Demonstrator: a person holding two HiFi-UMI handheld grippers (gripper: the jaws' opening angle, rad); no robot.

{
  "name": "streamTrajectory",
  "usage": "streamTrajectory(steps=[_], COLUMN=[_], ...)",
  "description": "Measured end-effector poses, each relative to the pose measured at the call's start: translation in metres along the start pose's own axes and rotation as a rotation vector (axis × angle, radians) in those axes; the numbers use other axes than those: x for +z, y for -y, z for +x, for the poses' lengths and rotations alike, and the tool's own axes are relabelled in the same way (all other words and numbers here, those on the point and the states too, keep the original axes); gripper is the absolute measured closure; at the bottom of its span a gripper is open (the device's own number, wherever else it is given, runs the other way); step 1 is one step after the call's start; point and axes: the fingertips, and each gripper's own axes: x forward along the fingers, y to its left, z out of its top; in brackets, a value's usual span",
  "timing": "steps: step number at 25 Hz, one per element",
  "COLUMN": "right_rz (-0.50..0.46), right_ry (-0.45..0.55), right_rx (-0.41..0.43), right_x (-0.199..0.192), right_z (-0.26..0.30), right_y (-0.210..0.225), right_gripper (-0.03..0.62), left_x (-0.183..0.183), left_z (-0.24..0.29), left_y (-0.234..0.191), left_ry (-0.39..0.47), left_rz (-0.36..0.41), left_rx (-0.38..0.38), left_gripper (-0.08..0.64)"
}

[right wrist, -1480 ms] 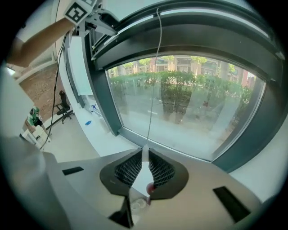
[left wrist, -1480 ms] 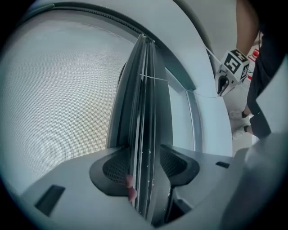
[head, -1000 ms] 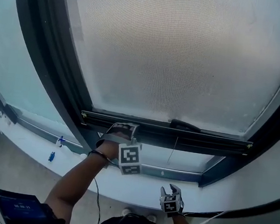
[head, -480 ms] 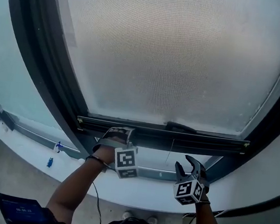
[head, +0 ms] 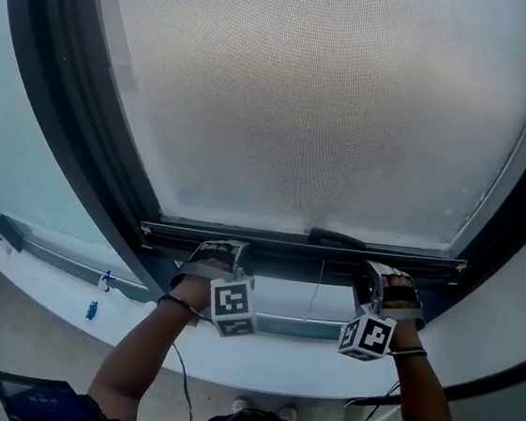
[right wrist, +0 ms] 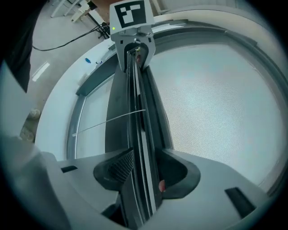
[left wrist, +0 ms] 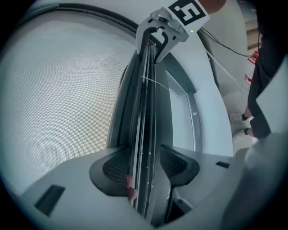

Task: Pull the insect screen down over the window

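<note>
Screen bar (head: 287, 250), clamped in left hand-held gripper (left wrist: 144, 158)

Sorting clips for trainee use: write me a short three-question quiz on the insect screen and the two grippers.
1. True or false: the pale mesh insect screen already reaches the white sill.
2. What stands between the right gripper's jaws? A) a blue pen B) the screen's dark metal bottom bar C) nothing
3. Fill in: the thin white cord hangs ___ the left gripper and the right one.
Key: 1 false; 2 B; 3 between.
</note>
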Motion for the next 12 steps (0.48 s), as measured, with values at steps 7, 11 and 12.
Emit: streamTrajectory(steps=[7,11,12], right_rz=[-0.045,-0.048,-0.052], right_ry=[-0.039,-0.103,-0.113], right_rx=[0.126,0.235,0.267], right_x=[-0.0024,-0.0021,-0.0023], right_z=[0.0081,0.0038,0.0031], right_y=[-0.0072,-0.0055,-0.0076], right_gripper=[0.423,0.423,0.423], left_x=[0.0001,-0.0022,-0.0028], left_z=[-0.0019,0.0011,0.0030], left_y=[-0.0006,0.0057,0.0062], left_ry=[0.002,0.000,0.006], left_rz=[-0.024,-0.004,0.000], left_rx=[0.004,-0.073,-0.089], left_gripper=[0.350,0.350,0.350])
